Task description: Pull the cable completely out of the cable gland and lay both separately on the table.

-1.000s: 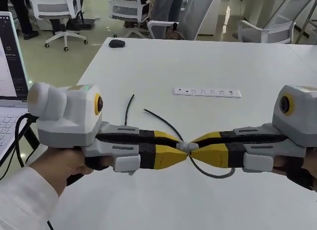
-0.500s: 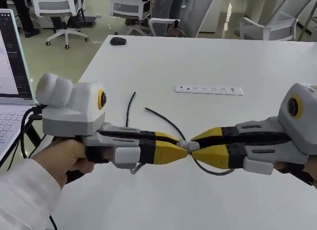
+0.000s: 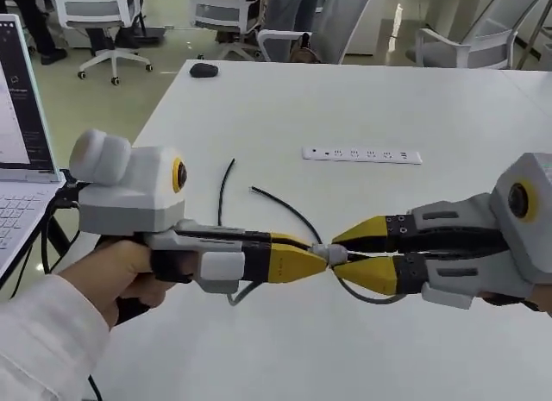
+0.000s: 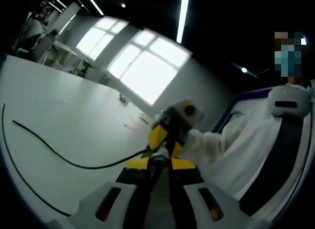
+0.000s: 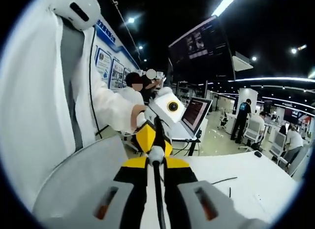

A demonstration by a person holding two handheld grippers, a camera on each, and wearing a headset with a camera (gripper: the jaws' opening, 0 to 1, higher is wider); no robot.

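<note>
Holding above the white table (image 3: 362, 99): one small grey plastic cable gland (image 5: 156, 154) with one thin black cable (image 3: 285, 213) threaded through it. The two are not yet parted.

Left gripper (image 3: 324, 258): jaws drawn narrow, tips closed on what I take to be the gland's body.

Right gripper (image 3: 339, 252): jaws pinched in at the tips, nose to nose with the left. In the right gripper view the cable runs back between my two jaws, so I judge this one clamps the cable just beside the gland.

Cable, disposition: one free end lies on the table beyond the grippers, and the run rises from there to the gland. A loop sags below the right gripper; I cannot tell whether it touches the tabletop.

Done: each part is gripped, one per gripper, clear of the table.

Left: as I judge it, the whole pull — a good length of cable remains on either side of the gland. After that, gland and cable are to be laid down apart. Neither is set down yet.

Also on the table: long white power strip (image 3: 362, 157), well apart from the work.
</note>
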